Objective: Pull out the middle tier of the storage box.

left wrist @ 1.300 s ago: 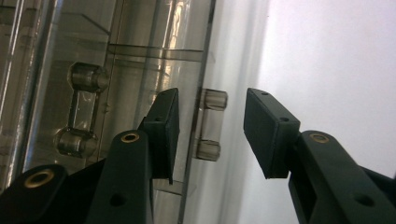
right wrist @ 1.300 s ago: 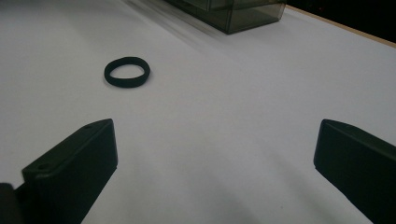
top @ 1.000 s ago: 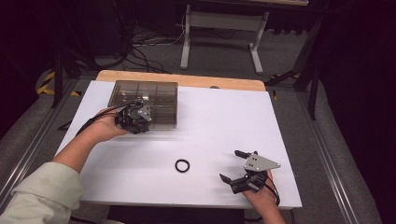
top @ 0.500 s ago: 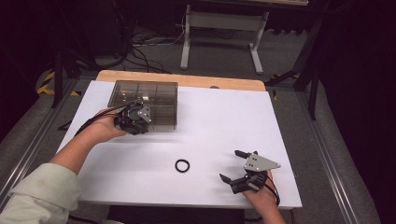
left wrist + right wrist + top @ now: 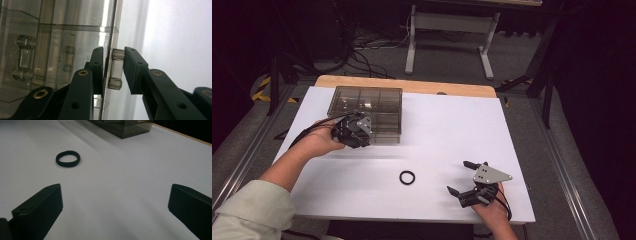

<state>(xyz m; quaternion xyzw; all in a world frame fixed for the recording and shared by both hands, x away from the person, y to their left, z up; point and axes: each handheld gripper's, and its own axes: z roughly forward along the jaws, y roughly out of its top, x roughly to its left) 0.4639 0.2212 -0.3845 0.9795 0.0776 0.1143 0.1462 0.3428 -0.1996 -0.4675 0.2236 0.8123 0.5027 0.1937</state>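
Down at the lower right of the high view, the right tongs (image 5: pixel 463 177) rest on the white desk (image 5: pixel 452 130) with jaws spread wide and nothing between them. Just left of them, at lower centre, a black ring (image 5: pixel 407 177) lies flat on the desk, apart from both tongs. Farther up, at centre left, the left tongs (image 5: pixel 113 70) are clamped on the clear handle (image 5: pixel 116 69) at the front of the smoky plastic organizer box (image 5: pixel 372 102), one jaw inside the front wall, the other outside. The box stands toward the upper left of the desk.
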